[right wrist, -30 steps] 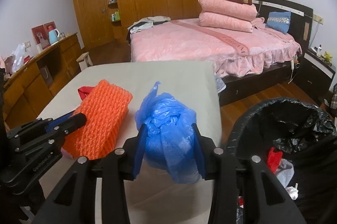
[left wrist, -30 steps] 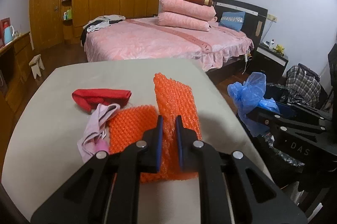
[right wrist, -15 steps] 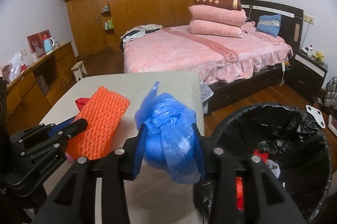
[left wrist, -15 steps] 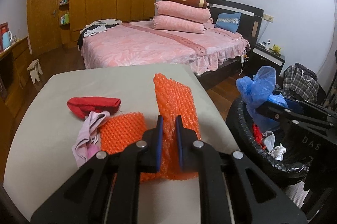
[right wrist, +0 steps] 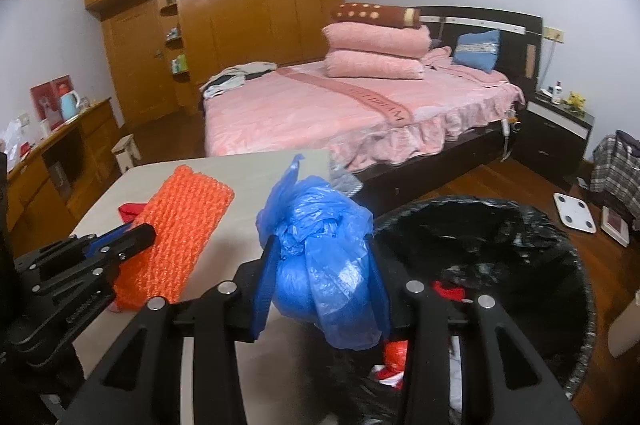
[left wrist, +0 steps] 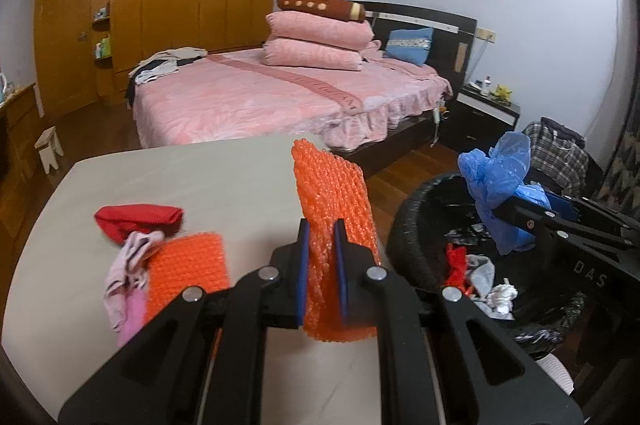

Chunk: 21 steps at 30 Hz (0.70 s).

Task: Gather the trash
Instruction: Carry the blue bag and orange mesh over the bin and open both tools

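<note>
Left wrist view: the left hand-held gripper (left wrist: 320,257) fills the lower middle of the frame, its blue-padded jaws clamped on an orange bubble-wrap sheet (left wrist: 332,197) that stands up from the pads toward the centre of the picture. Beneath it lies the grey tabletop (left wrist: 180,177). On the tabletop at lower left rest a second orange bubble-wrap piece (left wrist: 188,265), a pink cloth (left wrist: 128,265) touching its left edge, and a red pouch (left wrist: 136,219) just above the cloth. At the right, the right hand-held gripper (left wrist: 516,209) reaches in from the frame's edge, holding a crumpled blue plastic bag (left wrist: 496,181) over a bin lined with a black bag (left wrist: 404,245). Red and white scraps lie inside the bin.

Right wrist view: the right hand-held gripper (right wrist: 320,265) sits at lower centre, its jaws partly apart and pressed against both sides of the blue plastic bag (right wrist: 320,225), which bulges between and above the pads. The black-lined bin (right wrist: 500,225) opens at lower right, its near rim under the gripper. The left hand-held gripper (right wrist: 132,237) enters from the lower left with the orange bubble-wrap sheet (right wrist: 180,225) slanting up over the tabletop (right wrist: 248,165). A pink bed (right wrist: 320,105) with stacked pillows fills the background, and a wooden wardrobe (right wrist: 240,5) stands behind it at upper left.
</note>
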Each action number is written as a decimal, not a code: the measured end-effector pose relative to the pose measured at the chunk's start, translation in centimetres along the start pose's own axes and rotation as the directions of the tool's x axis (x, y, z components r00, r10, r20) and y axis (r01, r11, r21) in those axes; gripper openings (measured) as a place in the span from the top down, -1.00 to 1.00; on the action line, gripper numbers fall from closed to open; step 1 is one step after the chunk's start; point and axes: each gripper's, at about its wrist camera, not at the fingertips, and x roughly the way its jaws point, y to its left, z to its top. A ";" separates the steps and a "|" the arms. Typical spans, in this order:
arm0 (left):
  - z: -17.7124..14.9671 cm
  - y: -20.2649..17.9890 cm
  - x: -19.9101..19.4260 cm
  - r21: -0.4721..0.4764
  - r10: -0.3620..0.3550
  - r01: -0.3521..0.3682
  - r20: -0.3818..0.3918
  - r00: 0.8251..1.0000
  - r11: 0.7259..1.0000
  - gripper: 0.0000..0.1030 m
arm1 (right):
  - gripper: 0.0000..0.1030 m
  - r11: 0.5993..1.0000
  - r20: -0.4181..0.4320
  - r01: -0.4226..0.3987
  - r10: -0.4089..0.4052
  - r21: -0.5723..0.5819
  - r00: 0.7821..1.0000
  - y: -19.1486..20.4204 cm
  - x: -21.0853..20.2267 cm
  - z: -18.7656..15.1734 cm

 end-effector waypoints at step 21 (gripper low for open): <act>0.8 -9.8 4.6 0.068 -0.189 0.191 -0.023 0.982 0.979 0.79 | 0.20 0.975 0.013 0.208 -0.209 0.081 0.978 -10.3 -2.9 -0.9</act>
